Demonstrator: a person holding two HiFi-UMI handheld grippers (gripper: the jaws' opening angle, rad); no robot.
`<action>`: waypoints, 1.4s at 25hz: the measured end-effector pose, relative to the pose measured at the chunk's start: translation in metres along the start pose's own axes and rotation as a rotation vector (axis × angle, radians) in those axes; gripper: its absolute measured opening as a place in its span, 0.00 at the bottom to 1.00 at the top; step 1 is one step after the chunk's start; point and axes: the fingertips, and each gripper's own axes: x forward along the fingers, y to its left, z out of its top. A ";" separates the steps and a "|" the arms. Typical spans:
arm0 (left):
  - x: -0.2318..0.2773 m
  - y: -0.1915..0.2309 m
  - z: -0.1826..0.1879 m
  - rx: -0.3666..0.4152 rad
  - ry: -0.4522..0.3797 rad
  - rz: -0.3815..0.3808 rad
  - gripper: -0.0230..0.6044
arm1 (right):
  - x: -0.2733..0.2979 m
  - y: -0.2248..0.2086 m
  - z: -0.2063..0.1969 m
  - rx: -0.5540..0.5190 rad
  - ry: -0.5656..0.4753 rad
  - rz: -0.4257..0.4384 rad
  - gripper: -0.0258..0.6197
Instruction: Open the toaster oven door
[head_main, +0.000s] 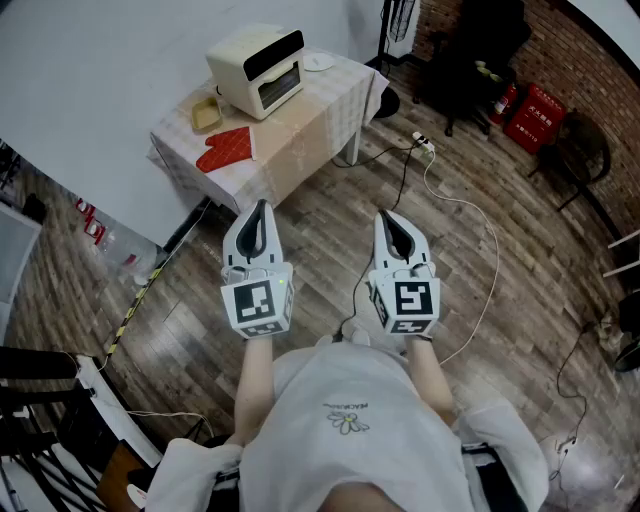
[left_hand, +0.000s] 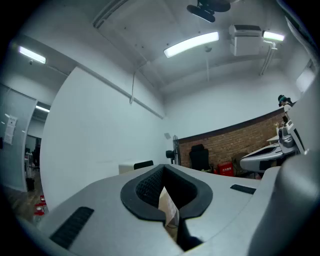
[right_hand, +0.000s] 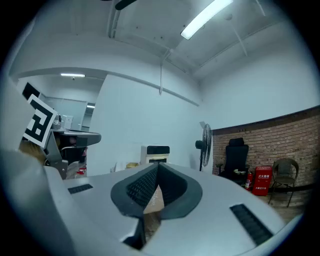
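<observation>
The toaster oven (head_main: 257, 68) is the farthest task thing in the head view, at about 11 o'clock from the person, well apart from both grippers. Nearest, at 6 o'clock, is the person's white shirt (head_main: 350, 420). Just beyond it the left gripper (head_main: 262, 212) and the right gripper (head_main: 388, 222) are held level, side by side and pointing toward 12 o'clock. Each has its jaws closed together with nothing between them, as each gripper view shows. Past them runs wooden floor (head_main: 330, 240), then a table (head_main: 300, 130) under a checked cloth. On the cloth's near part lies a red oven mitt (head_main: 226, 149), with a yellow dish (head_main: 207, 113) behind it at 11 o'clock. The cream oven stands on the table's far part, just beyond the dish. Its long axis runs from 7 to 1 o'clock, and its dark glass door (head_main: 275, 72), shut, faces about 4 o'clock. A white disc (head_main: 320, 62) lies at 3 o'clock of it.
</observation>
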 end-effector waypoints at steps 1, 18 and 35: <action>0.000 -0.002 0.001 0.000 0.000 -0.002 0.06 | -0.001 -0.002 0.000 -0.001 0.000 -0.001 0.05; 0.007 -0.040 -0.005 -0.033 0.024 -0.009 0.06 | -0.014 -0.025 -0.007 0.018 -0.012 0.069 0.05; 0.030 -0.056 -0.020 -0.039 0.014 0.060 0.06 | -0.008 -0.052 -0.056 0.019 0.063 0.152 0.05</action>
